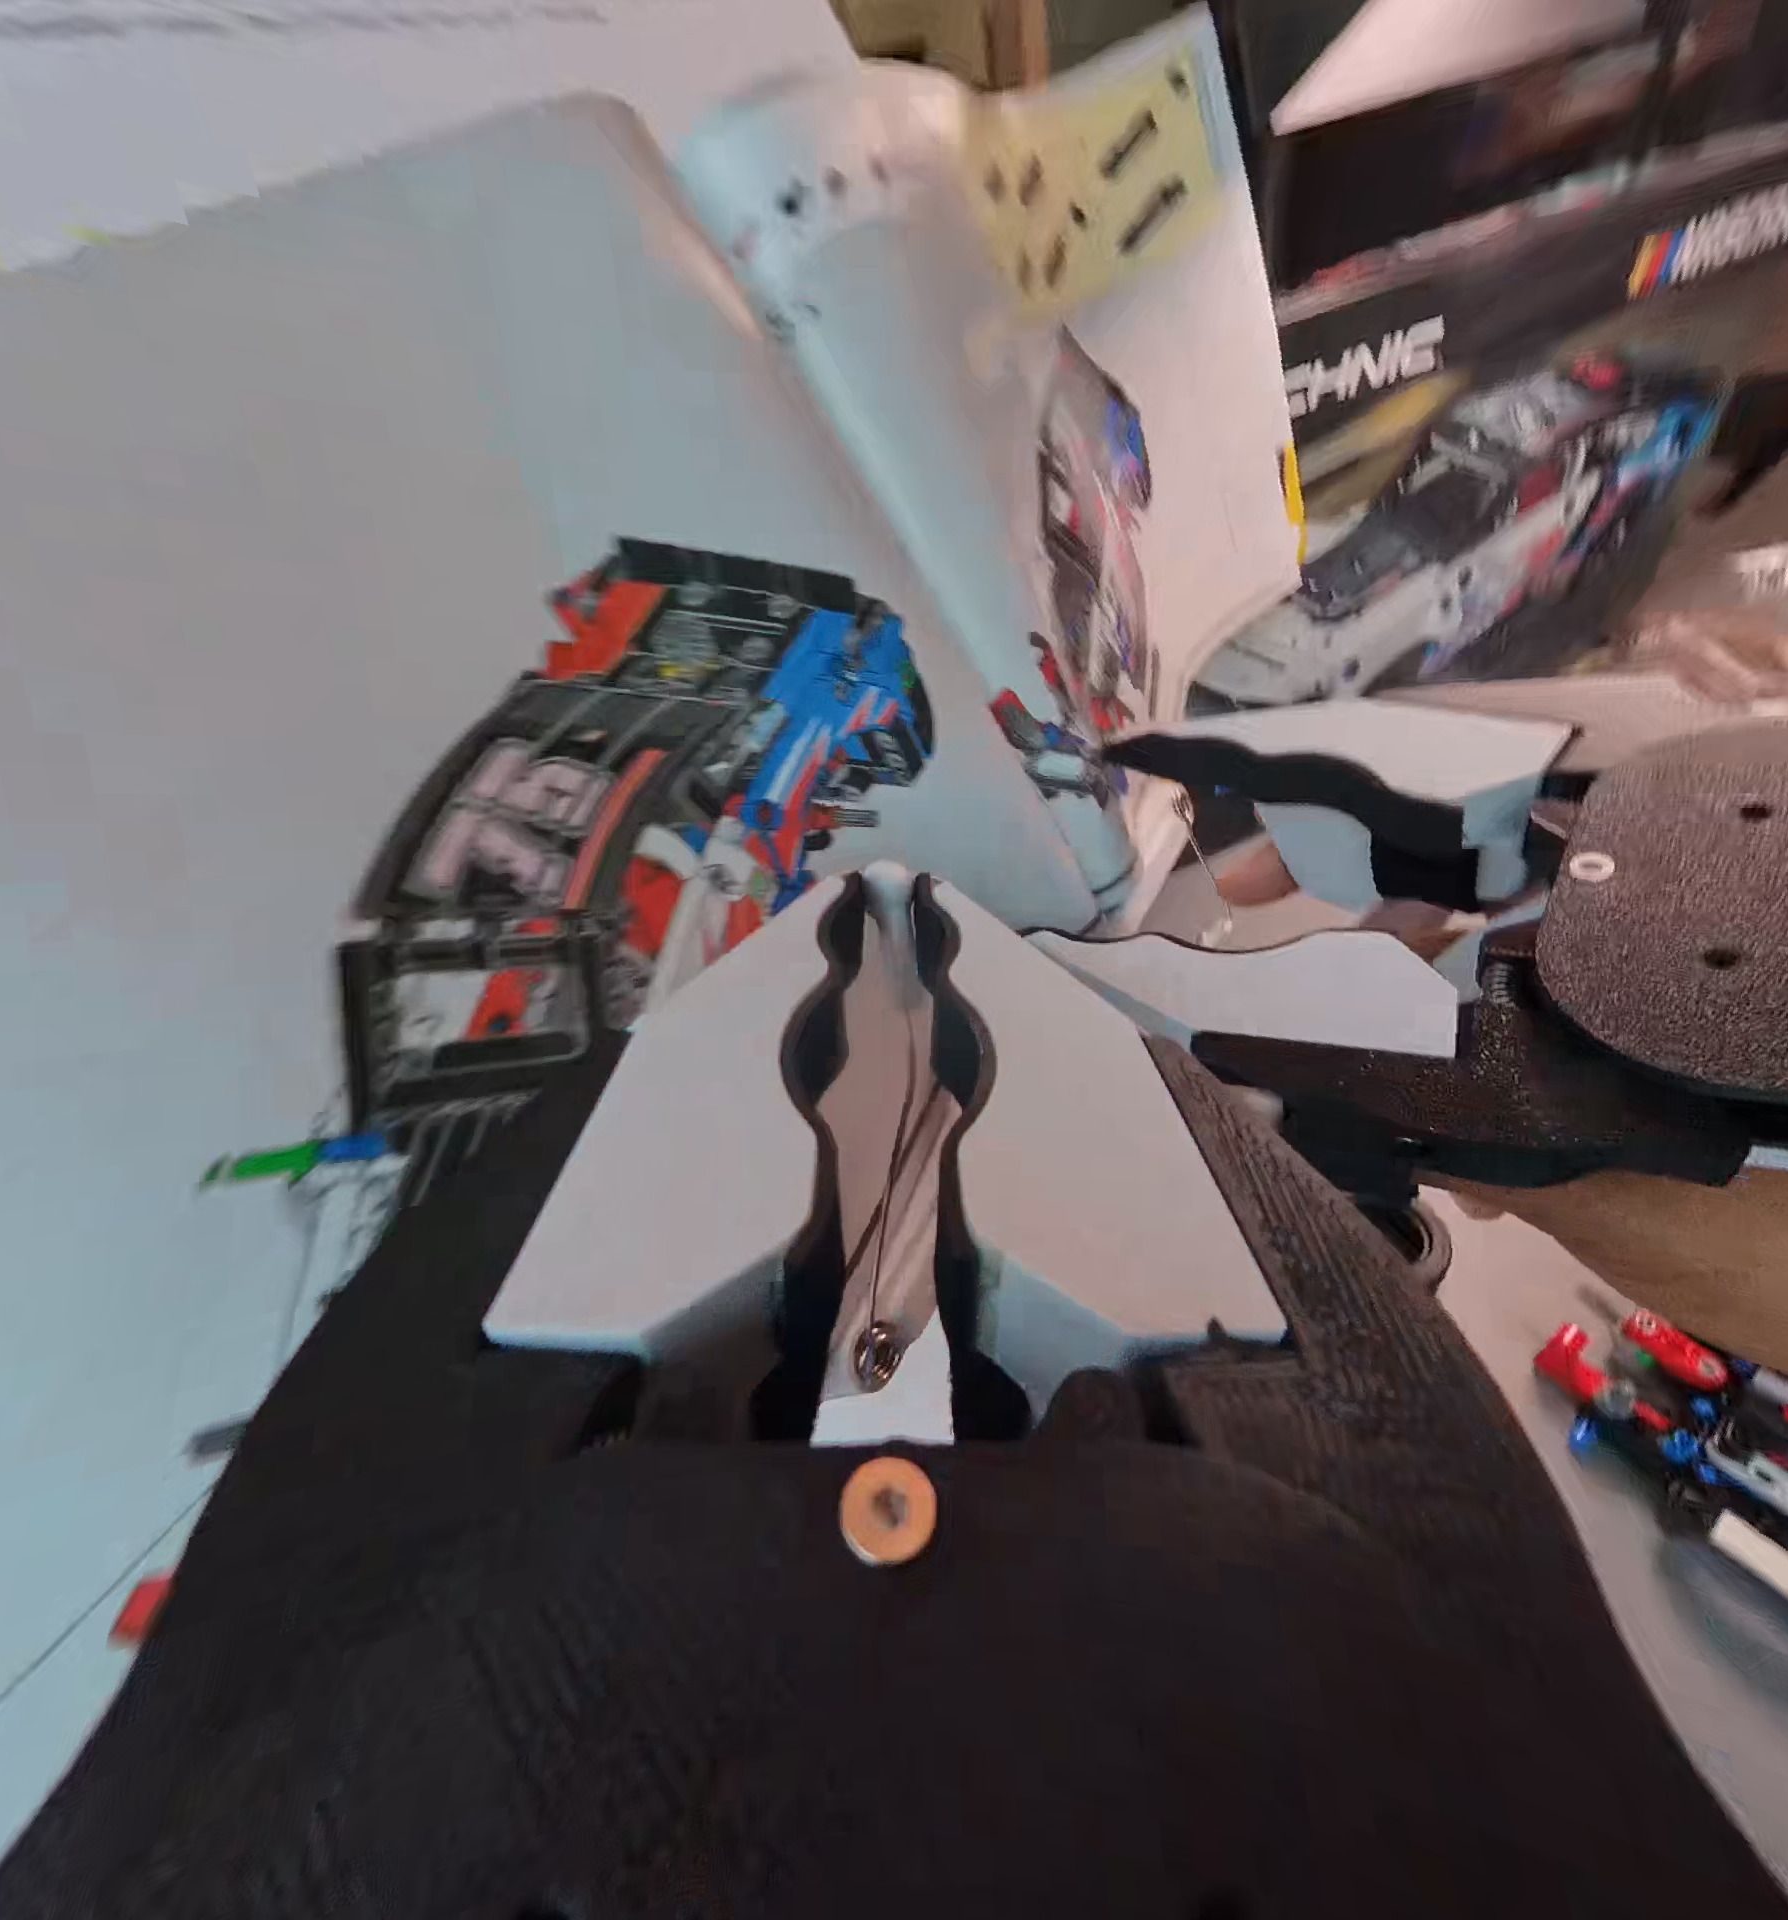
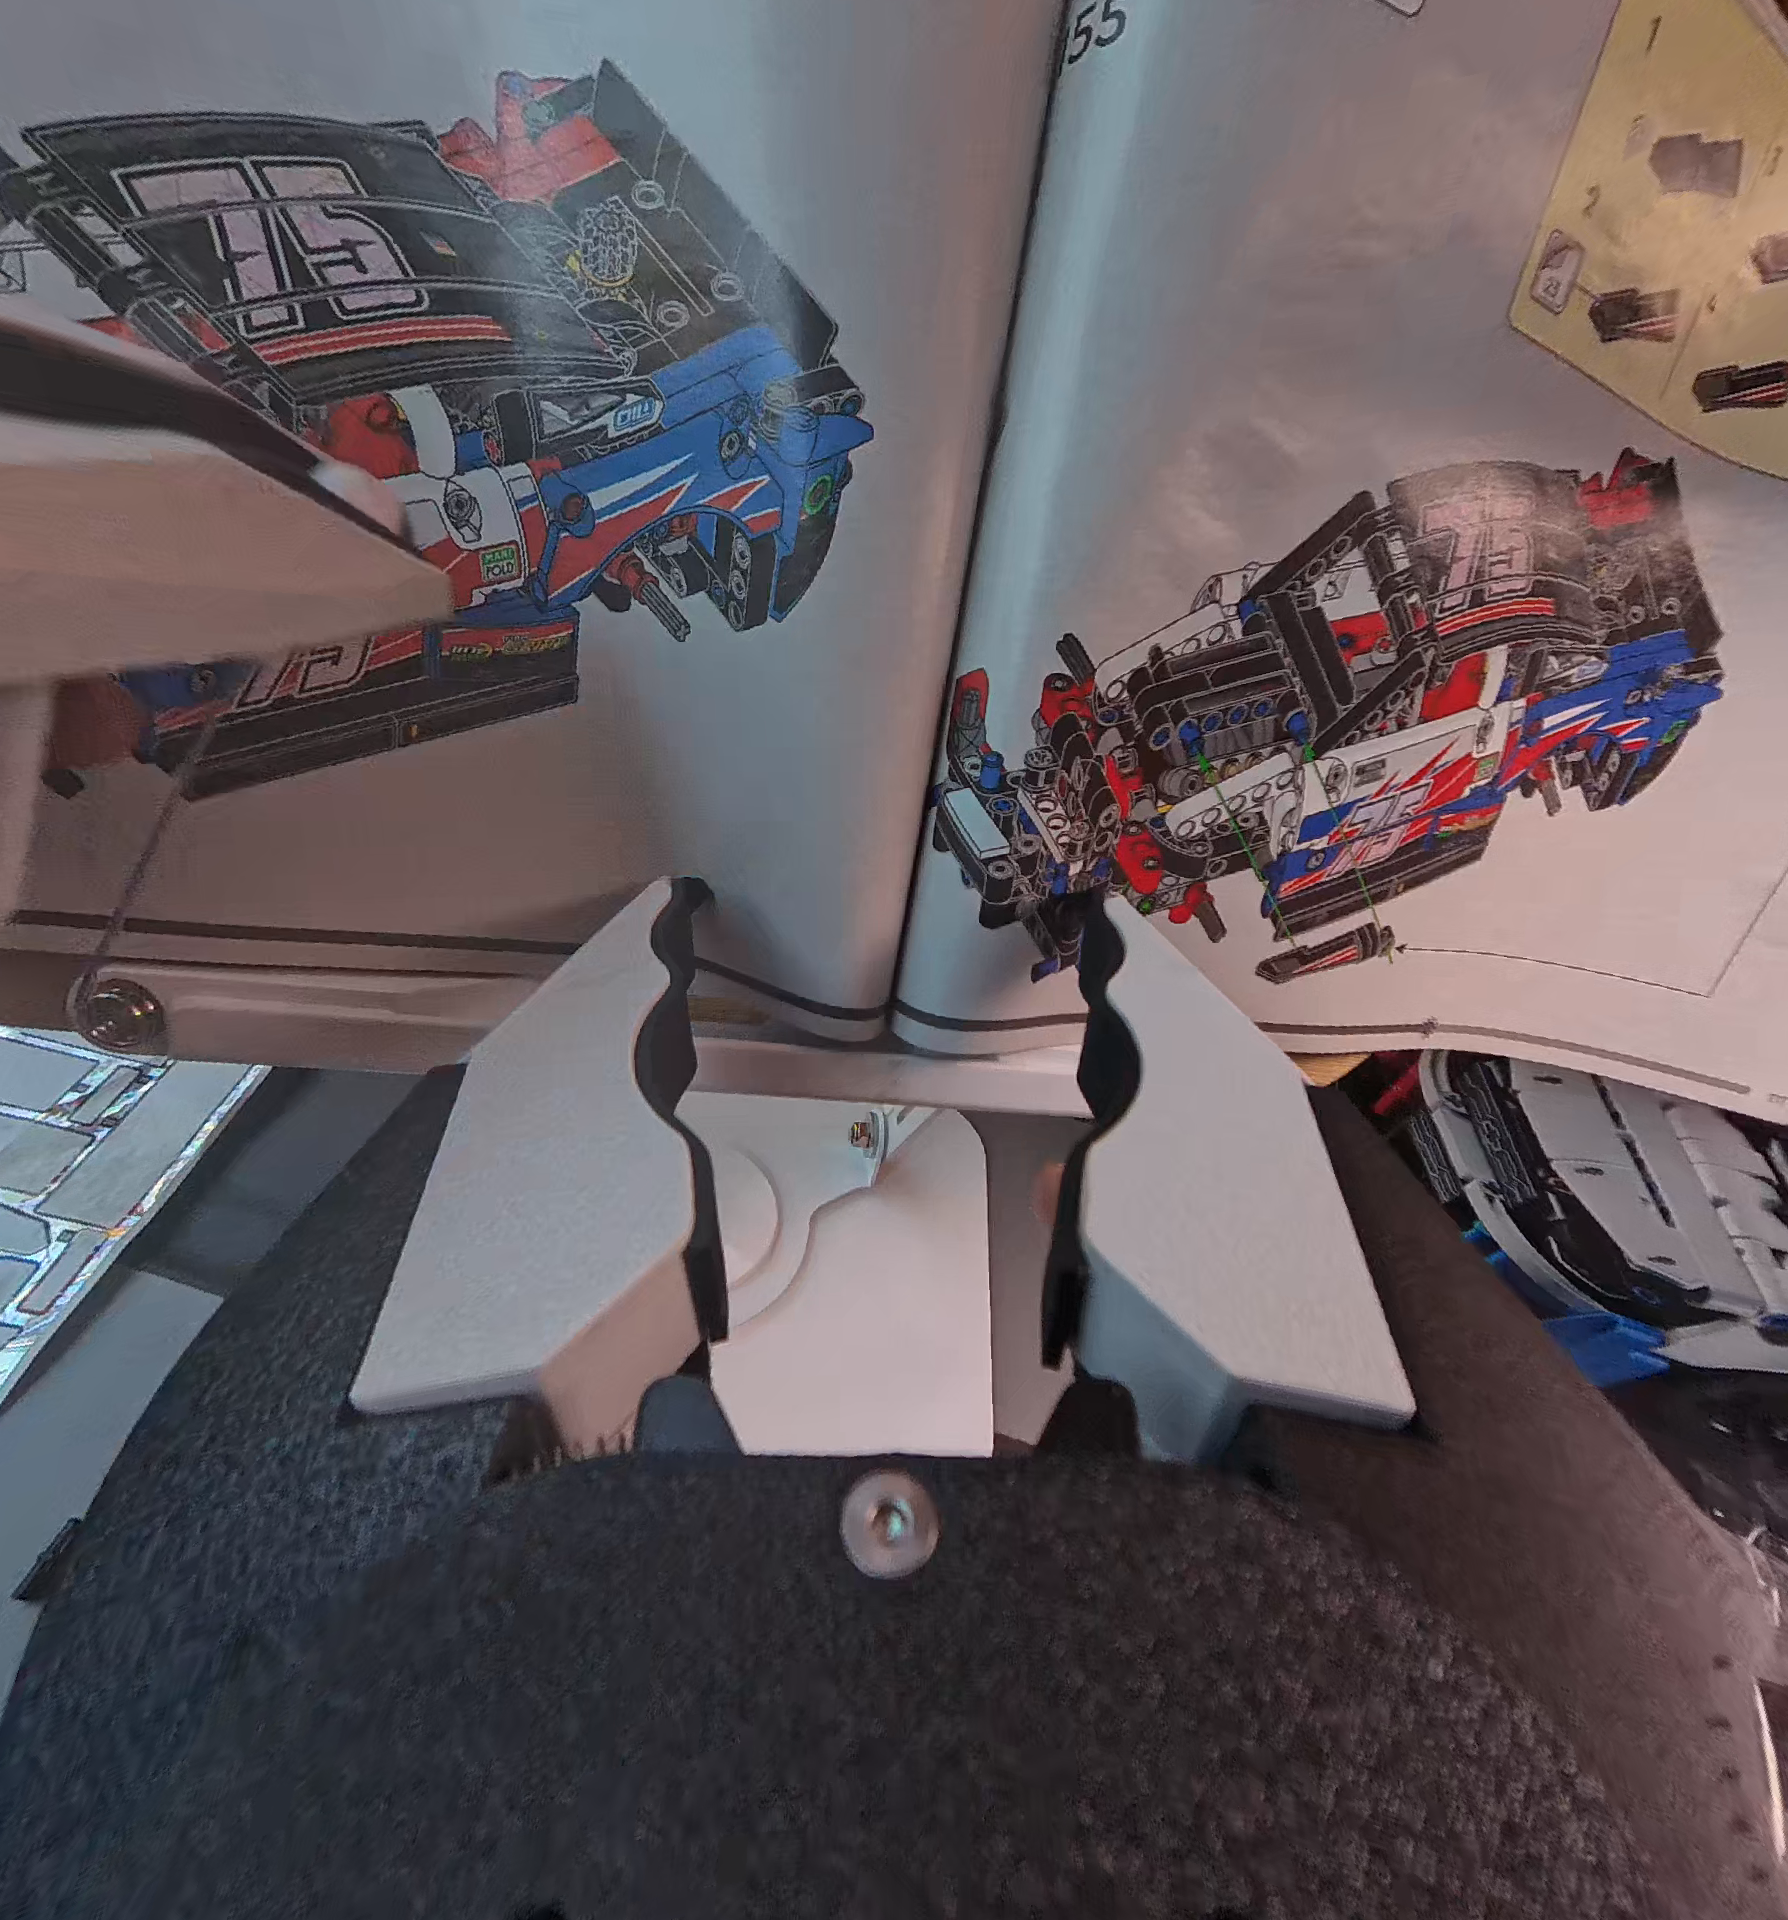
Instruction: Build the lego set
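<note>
The open instruction booklet [image 2: 848, 727] fills the right wrist view, with a car drawing on each page; it also shows, blurred, in the left wrist view [image 1: 246, 582]. My left gripper [image 1: 886, 891] is shut on a small light-grey piece [image 1: 892, 935], held over the left page. It enters the right wrist view from the left [image 2: 391, 520]. My right gripper [image 2: 885, 899] is open and empty, its fingertips above the booklet's near edge by the spine. It shows at the right of the left wrist view [image 1: 1129, 842]. A partly built car [image 1: 1721, 1455] lies at lower right.
The dark set box [image 1: 1544, 312] stands behind the booklet, and its printed white car [image 2: 1617, 1205] shows at the right. A shiny sticker sheet [image 2: 17, 1195] lies at lower left. A hand [image 1: 1648, 1257] holds the right gripper. A loose red piece [image 1: 142, 1605] lies at the left. It is some 25 cm from my right tips to the partly built car [image 1: 1721, 1455].
</note>
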The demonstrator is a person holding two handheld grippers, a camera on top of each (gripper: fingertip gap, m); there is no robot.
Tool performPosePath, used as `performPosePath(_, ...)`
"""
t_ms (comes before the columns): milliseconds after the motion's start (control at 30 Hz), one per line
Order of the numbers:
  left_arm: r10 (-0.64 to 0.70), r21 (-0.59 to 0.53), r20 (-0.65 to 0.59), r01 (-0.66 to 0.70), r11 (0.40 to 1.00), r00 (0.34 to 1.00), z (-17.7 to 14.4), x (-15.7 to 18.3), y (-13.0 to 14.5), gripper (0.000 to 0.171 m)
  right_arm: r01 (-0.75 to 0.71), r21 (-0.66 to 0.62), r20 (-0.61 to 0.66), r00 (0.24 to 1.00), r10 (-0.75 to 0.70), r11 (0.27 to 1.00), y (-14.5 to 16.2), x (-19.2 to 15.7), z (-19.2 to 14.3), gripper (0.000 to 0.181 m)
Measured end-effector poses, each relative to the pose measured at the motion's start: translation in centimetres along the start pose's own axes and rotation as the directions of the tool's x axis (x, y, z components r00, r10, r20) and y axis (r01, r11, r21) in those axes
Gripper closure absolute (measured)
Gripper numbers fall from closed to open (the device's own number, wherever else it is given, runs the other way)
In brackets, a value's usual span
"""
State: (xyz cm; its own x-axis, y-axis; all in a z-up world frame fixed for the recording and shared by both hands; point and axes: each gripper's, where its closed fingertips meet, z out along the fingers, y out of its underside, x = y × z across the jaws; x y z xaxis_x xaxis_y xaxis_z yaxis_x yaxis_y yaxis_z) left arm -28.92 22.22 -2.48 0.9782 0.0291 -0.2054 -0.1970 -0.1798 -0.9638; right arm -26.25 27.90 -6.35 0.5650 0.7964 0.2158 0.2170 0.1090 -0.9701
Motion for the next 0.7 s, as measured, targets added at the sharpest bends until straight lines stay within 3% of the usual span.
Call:
performPosePath(67, 0.13, -0.153, -0.05, -0.136, 0.979, 0.99, 2.1, 1.9, 1.9, 0.162, 0.002, 0.005, 0.012, 1.0, -0.002, 1.0, 0.0, 0.0, -0.1, 0.107)
performPosePath(133, 0.195, -0.213, -0.016, -0.194, 0.958, 0.981, 3.0, 1.9, 3.0, 0.163, 0.024, -0.009, 0.029, 0.999, -0.024, 1.0, 0.3, 0.1, -0.1, 0.107)
performPosePath(200, 0.161, -0.204, -0.032, -0.164, 0.965, 0.986, 2.9, 2.3, 3.2, 0.163, 0.04, -0.005, 0.064, 0.997, -0.039, 0.999, 0.6, 0.2, -0.1, 0.105)
performPosePath(300, 0.145, -0.14, -0.019, -0.147, 0.979, 0.989, 1.8, 2.4, 3.0, 0.149, 0.04, -0.001, 0.116, 0.992, -0.04, 0.999, 0.8, 0.2, -0.3, 0.104)
performPosePath(400, 0.198, -0.027, 0.103, -0.197, 0.98, 0.975, -0.1, 1.5, 2.0, 0.162, 0.065, 0.013, 0.159, 0.985, -0.066, 0.998, 0.9, 0.1, -0.5, 0.102)
performPosePath(467, 0.234, -0.085, 0.086, -0.227, 0.97, 0.969, 0.0, 1.8, 3.4, 0.166, 0.07, 0.021, 0.178, 0.981, -0.073, 0.997, 0.9, 0.1, -0.6, 0.103)
performPosePath(500, 0.263, -0.136, 0.09, -0.25, 0.959, 0.96, 0.4, 1.6, 4.2, 0.159, 0.07, 0.019, 0.186, 0.98, -0.072, 0.997, 0.9, 0.1, -0.6, 0.103)
performPosePath(600, 0.43, -0.222, 0.101, -0.401, 0.889, 0.897, 1.1, 1.3, 5.0, 0.171, 0.064, 0.011, 0.203, 0.977, -0.064, 0.998, 0.9, 0.1, -0.7, 0.103)
performPosePath(700, 0.566, -0.264, 0.063, -0.534, 0.803, 0.822, 1.1, 1.3, 5.1, 0.171, 0.056, 0.013, 0.229, 0.972, -0.058, 0.998, 0.8, 0.2, -1.0, 0.103)
